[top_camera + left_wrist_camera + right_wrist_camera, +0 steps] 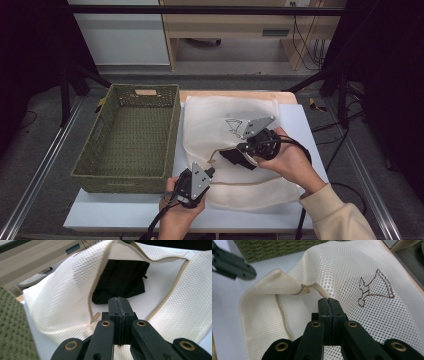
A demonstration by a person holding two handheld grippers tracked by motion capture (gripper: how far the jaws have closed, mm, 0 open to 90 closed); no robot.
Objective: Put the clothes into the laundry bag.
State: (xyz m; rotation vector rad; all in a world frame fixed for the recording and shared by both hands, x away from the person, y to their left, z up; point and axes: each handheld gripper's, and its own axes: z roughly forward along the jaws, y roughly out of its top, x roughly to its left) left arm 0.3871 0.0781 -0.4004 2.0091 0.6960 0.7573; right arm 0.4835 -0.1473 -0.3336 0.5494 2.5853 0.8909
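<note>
White table (125,212) — mesh bag (220,115) lies beside a green basket (130,135), a dark garment (235,157) at its mouth. Both jaws shut: the right gripper (240,147) pinches the upper mesh, the left gripper (210,172) sits at the zipper (95,316). Advice — hold the mouth wide, tuck the garment fully in.

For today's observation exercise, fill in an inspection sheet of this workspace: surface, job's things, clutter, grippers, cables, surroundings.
Surface: white table, pale wooden strip at its far edge.
Job's things: cream mesh bag, zip open; black garment inside its mouth.
Clutter: green woven basket, nothing in it, left of the bag.
Grippers: left gripper shut at the bag's near edge; right gripper shut, over the mesh; whether it pinches the mesh is unclear.
Cables: black cable trails from the right gripper.
Surroundings: wooden desk behind, grey floor.
</note>
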